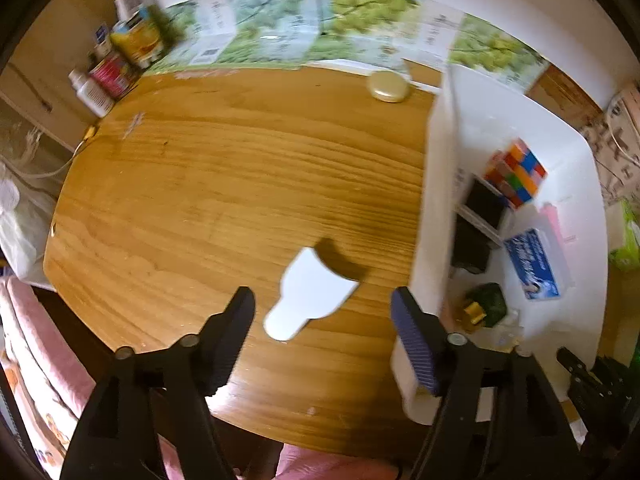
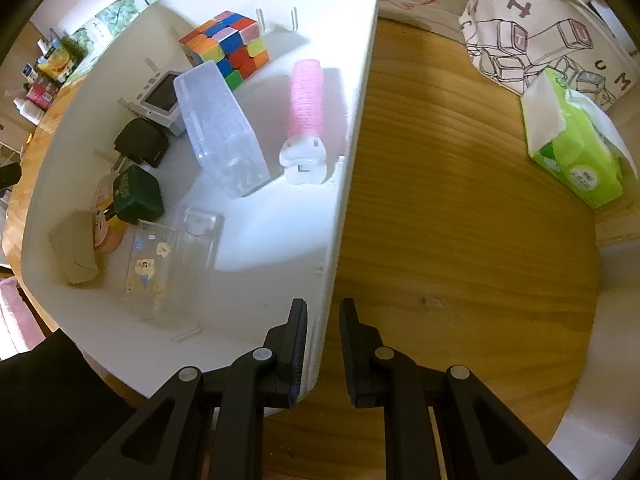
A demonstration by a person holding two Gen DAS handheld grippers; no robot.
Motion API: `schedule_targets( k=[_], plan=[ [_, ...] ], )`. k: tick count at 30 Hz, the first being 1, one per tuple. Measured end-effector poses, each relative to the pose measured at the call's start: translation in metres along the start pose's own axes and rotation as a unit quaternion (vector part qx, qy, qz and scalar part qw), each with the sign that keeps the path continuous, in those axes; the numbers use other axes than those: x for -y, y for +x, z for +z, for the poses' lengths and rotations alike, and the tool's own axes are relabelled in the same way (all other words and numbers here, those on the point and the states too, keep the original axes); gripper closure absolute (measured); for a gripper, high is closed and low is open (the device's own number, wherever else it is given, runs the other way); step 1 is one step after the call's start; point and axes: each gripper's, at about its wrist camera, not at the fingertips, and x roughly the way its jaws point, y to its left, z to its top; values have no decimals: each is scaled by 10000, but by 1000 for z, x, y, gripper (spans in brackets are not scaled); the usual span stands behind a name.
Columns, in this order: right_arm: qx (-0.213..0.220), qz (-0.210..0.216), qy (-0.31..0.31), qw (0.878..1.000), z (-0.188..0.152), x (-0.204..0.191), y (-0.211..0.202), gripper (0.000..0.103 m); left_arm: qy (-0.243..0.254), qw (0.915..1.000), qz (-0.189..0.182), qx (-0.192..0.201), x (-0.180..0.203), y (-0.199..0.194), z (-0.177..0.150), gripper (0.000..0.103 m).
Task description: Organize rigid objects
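Clutter at far left: bottles and cartons point(image 1: 120, 60) stand crowded at the wooden table's point(image 1: 224, 168) far corner.
Left gripper point(image 1: 322, 312): jaws wide, nothing between the pads, pointing down at the table.
White bottle point(image 1: 308, 296): one, lying flat on the wood just ahead of the left gripper, between the lines of its two jaws; its long axis runs diagonally, neck toward the gripper, base away toward the bin. The left hand is the nearer one, I judge.
Gold case point(image 1: 387, 86): one, near the far table edge, well apart from both grippers.
White bin point(image 2: 352, 128): one, right of the bottle; inside I count one Rubik's cube point(image 2: 226, 46), one pink roller point(image 2: 306, 96), one clear lidded box point(image 2: 220, 128), two dark chargers point(image 2: 138, 172).
Right gripper point(image 2: 323, 346): jaws narrow, pinching the bin's near wall.
Tissue pack point(image 2: 576, 152): one, far right.
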Motion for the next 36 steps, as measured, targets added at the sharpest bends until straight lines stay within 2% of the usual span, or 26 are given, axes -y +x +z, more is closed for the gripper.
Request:
schedule_targets(
  k=[5, 13, 18, 21, 28, 36],
  plan=[
    [13, -54, 114, 9999, -1, -1, 1, 86, -124, 9998, 125, -117, -22, 13, 0, 27],
    [27, 34, 336, 9994, -4, 4, 1, 86, 296, 9989, 64, -369, -37, 37, -8, 27],
    [-38, -47, 529, 9986, -5, 5, 3, 86, 520, 9967, -272, -561, -39, 49, -11, 27],
    [-69, -91, 674, 9977, -5, 5, 5, 86, 732, 9946, -288, -672, -36, 58, -11, 27],
    [-133, -171, 1058, 9942, -8, 9, 14, 86, 1142, 9885, -686, -715, -23, 71, -6, 27],
    [-201, -286, 1282, 9911, -9, 11, 13, 86, 1502, 9795, -931, -971, -7, 89, -3, 27]
  ],
)
